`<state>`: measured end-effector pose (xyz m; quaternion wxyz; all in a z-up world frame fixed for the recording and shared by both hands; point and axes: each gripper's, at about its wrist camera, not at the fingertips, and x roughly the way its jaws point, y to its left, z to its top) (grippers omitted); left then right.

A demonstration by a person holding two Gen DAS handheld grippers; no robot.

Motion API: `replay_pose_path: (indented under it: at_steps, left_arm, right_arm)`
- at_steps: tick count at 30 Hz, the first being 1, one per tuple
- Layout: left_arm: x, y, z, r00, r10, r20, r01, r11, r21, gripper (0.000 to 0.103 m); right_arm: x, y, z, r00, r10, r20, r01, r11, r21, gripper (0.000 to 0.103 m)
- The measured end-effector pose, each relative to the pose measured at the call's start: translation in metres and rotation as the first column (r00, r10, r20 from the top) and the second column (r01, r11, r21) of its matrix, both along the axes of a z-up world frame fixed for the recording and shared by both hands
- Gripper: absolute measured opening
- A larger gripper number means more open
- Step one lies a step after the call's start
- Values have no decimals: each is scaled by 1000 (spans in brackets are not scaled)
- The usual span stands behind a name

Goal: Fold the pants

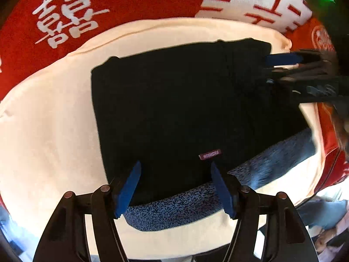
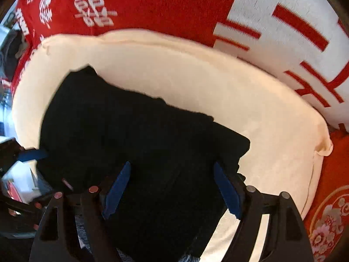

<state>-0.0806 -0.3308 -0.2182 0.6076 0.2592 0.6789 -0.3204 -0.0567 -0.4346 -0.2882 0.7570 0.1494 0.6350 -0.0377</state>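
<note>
Black pants (image 1: 174,109) lie folded into a rough rectangle on a cream cushion (image 1: 48,135). Their blue-speckled waistband (image 1: 174,209) is at the near edge, with a small purple label (image 1: 210,154) above it. My left gripper (image 1: 175,170) is open just above the waistband end, holding nothing. My right gripper (image 2: 172,172) is open over the pants (image 2: 130,131), empty. It also shows in the left wrist view (image 1: 283,62) at the far right corner of the pants. The left gripper's blue finger (image 2: 32,154) shows at the pants' left edge.
The cream cushion (image 2: 240,100) sits on red bedding with white characters (image 1: 65,15). A white pillow with red characters (image 2: 294,39) lies at the back right. Red embroidered fabric (image 2: 331,218) borders the cushion's right side. Clutter lies beyond the left edge (image 2: 13,43).
</note>
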Motion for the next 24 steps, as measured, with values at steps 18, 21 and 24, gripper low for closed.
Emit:
replay_pose_path:
  at_steps: [18, 21, 24]
  left_arm:
    - [-6, -21, 38, 999, -5, 39, 3, 999, 49, 86]
    - [0, -16, 73, 992, 59, 114, -60, 998, 8, 92]
    - [10, -6, 96, 990, 89, 112, -89, 996, -4, 92]
  right_arm:
    - [-93, 79, 40, 997, -42, 65, 44, 999, -23, 90]
    - [-97, 74, 60, 990, -136, 39, 140, 984, -112, 96]
    - [-93, 68, 69, 976, -215, 20, 216, 966, -142, 96]
